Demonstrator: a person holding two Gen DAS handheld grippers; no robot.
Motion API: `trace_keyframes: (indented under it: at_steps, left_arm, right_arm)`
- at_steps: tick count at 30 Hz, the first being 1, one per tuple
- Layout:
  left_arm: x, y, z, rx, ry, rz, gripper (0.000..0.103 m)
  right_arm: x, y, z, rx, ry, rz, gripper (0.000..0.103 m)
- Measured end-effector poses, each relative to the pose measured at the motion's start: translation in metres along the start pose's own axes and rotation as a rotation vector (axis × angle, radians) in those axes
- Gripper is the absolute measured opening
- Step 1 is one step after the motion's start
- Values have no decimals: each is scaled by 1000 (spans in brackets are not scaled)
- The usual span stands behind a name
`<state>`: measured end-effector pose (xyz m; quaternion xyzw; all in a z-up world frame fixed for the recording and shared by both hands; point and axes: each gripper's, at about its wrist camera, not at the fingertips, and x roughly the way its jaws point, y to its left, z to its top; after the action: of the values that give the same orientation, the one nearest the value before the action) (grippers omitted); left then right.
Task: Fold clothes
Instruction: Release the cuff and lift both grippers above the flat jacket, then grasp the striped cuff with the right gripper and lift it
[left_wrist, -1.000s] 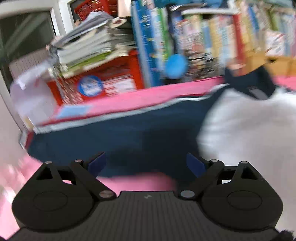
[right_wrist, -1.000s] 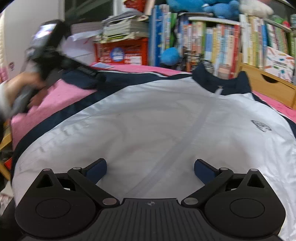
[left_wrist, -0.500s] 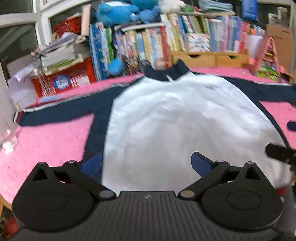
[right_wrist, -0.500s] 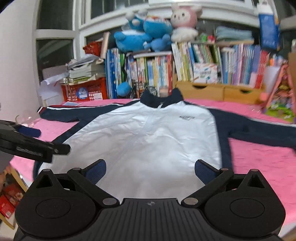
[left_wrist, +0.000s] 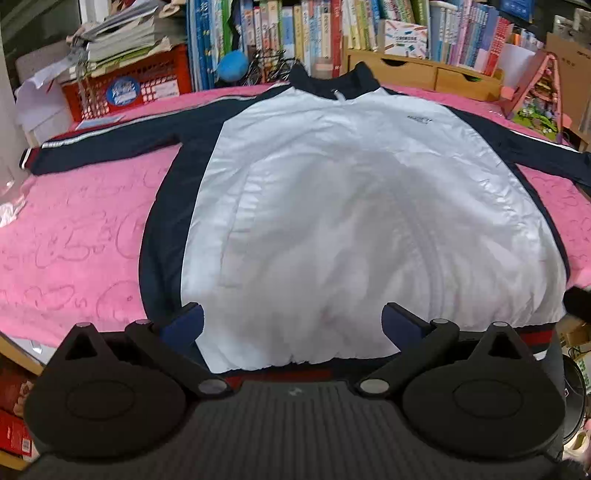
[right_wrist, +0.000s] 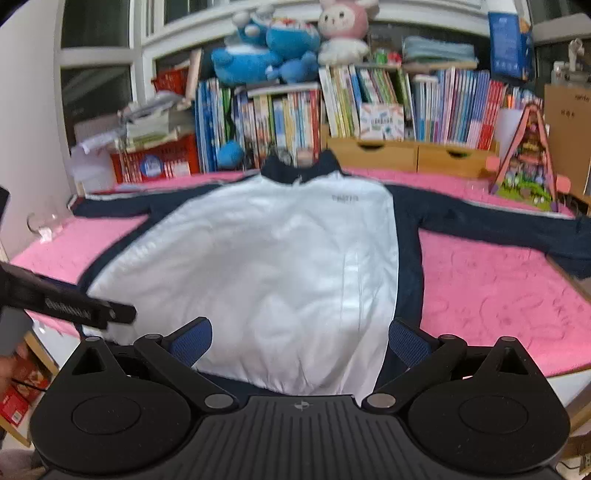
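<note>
A jacket (left_wrist: 351, 221) with a white body and navy sleeves lies flat, front up, on a pink cloth (left_wrist: 74, 240). Its collar (left_wrist: 332, 83) is at the far side and both sleeves are spread sideways. My left gripper (left_wrist: 291, 321) hovers open over the near hem toward the jacket's left side, its pads touching nothing. In the right wrist view the same jacket (right_wrist: 258, 258) fills the middle. My right gripper (right_wrist: 301, 338) stands open above the hem toward the right side. The left gripper's black finger (right_wrist: 74, 310) juts in from the left edge.
Behind the table stand packed bookshelves (right_wrist: 369, 103) with plush toys (right_wrist: 266, 55) on top. A red crate (left_wrist: 129, 88) under stacked papers, wooden drawers (left_wrist: 417, 72) and a pink toy house (right_wrist: 528, 158) line the far edge. A clear glass (right_wrist: 40, 221) sits far left.
Both views have pulled back from close over the left sleeve and chest to the near hem, so the whole jacket now shows. Both grippers have stayed open and empty.
</note>
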<state>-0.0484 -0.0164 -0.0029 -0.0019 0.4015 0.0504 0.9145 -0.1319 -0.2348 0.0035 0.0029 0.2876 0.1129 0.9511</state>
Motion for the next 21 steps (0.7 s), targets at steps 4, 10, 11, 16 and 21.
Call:
trace_keyframes:
  at_steps: [4,10,11,16,21]
  left_arm:
    - [9,1,-4,-6,27,16,103]
    - [10,-6,5,44,-10,-8,103]
    - [8,-10,13,73,-45,-6,103]
    - [20,-34,59,163,-166,3,103]
    - [52,-34,74,116,-116,-40,103]
  right_arm:
    - [17,-4,-13,17,64,-31,103]
    - [20,-26,-9,46,45,-28,103]
    - [16,-37,-1,60,8,-46,103]
    - [0,-121,43,185,-204,-231,103]
    - [15,-250,59,407,-312,-421,103]
